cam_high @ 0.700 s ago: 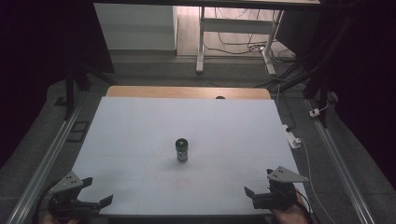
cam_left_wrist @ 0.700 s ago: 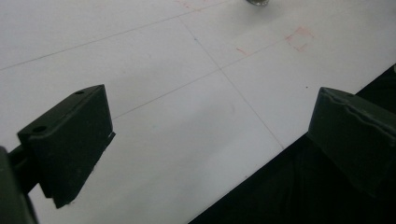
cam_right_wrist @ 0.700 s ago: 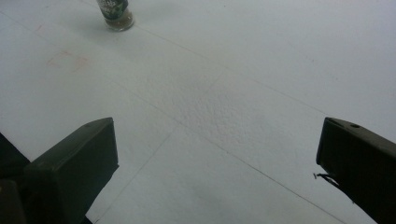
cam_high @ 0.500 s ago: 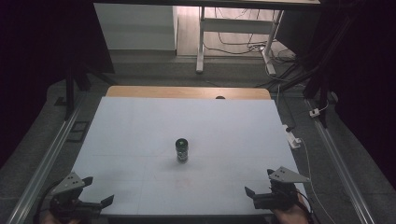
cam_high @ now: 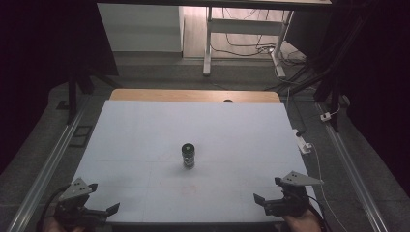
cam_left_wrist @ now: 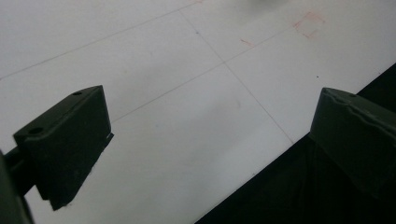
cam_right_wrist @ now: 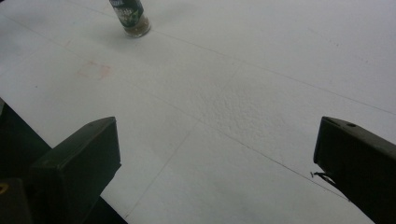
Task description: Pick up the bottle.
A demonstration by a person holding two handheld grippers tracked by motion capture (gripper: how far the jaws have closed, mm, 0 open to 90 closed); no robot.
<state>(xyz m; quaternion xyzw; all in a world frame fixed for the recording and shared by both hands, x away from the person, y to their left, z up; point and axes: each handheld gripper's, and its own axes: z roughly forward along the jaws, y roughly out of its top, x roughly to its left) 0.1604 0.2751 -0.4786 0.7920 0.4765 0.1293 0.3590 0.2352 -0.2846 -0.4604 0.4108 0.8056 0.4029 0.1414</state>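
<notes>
So the little spice jar point(cam_high: 188, 155) is standing upright pretty much dead centre on the white bench point(cam_high: 145, 140), dark cap on top, green label, something brownish showing at the bottom in the right gripper view. Nothing else is sitting near it. Both grippers are hanging out at the near edge, well apart from the jar: the left gripper point(cam_high: 99, 211) at the near left corner, the right gripper point(cam_high: 268, 200) at the near right. Fingers on both are spread wide with nothing between them.

Looks like the reach is just getting going. The right one is probably the better pick, since its camera is already looking at the jar, up in the top left of its frame. For a clean grab, the person is going to want to swing it so the jar sits centred between the fingers, come in low and level, and close on the body below the cap. It's narrow and tall-ish, so clipping it with one finger first could tip it over.
</notes>
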